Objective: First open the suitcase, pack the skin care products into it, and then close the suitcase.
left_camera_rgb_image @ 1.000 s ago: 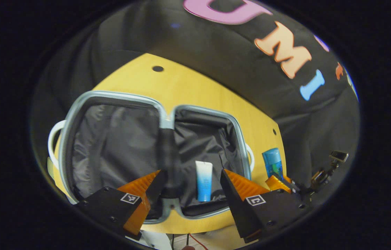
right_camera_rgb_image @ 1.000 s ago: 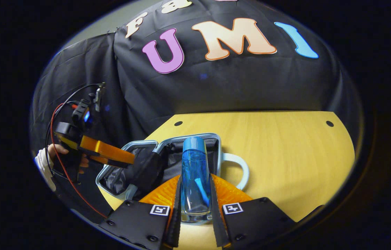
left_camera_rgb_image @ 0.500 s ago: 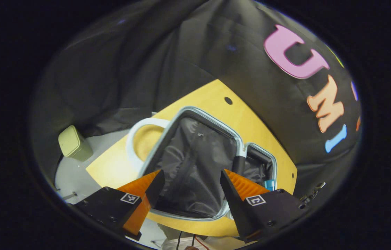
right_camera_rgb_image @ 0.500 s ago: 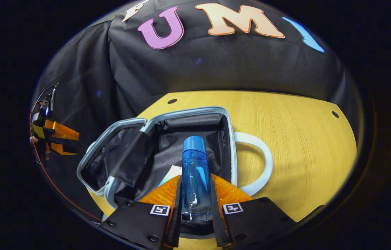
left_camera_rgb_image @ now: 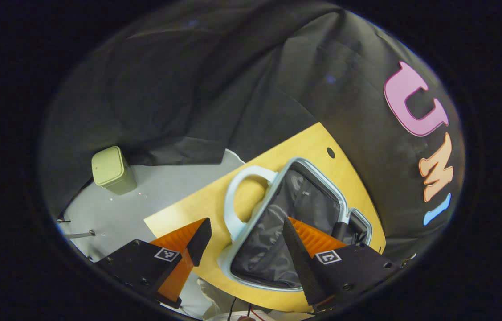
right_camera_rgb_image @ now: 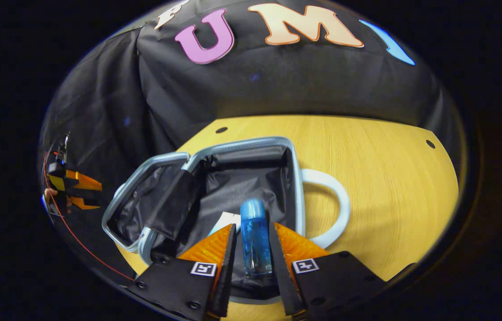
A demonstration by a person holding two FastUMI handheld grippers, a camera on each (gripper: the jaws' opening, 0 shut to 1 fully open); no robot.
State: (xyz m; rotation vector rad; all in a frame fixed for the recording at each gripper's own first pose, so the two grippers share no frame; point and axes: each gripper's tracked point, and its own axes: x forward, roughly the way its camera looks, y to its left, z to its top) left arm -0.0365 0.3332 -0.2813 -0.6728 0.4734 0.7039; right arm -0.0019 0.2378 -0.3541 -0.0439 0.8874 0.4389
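suitcase [right_camera_rgb_image: 251,178] on table [right_camera_rgb_image: 389,178] | bottle [right_camera_rgb_image: 255,236] in its right half (tube [right_camera_rgb_image: 226,220] just left)

Blue bottle [right_camera_rgb_image: 255,236] motion-blurred, base sunk between right gripper [right_camera_rgb_image: 252,258] fingers; contact with pads not resolvable. White tube [right_camera_rgb_image: 225,220] mostly hidden behind orange finger [right_camera_rgb_image: 213,245]. Suitcase [left_camera_rgb_image: 277,232] far half masked by left gripper's [left_camera_rgb_image: 244,243] right finger; contents unseen there. Left gripper's jaw gap too small to judge in right gripper view.

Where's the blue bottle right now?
In the right gripper view, the blue bottle sits inside the open suitcase, between the right hand-held gripper's parted fingers, beside a white tube.
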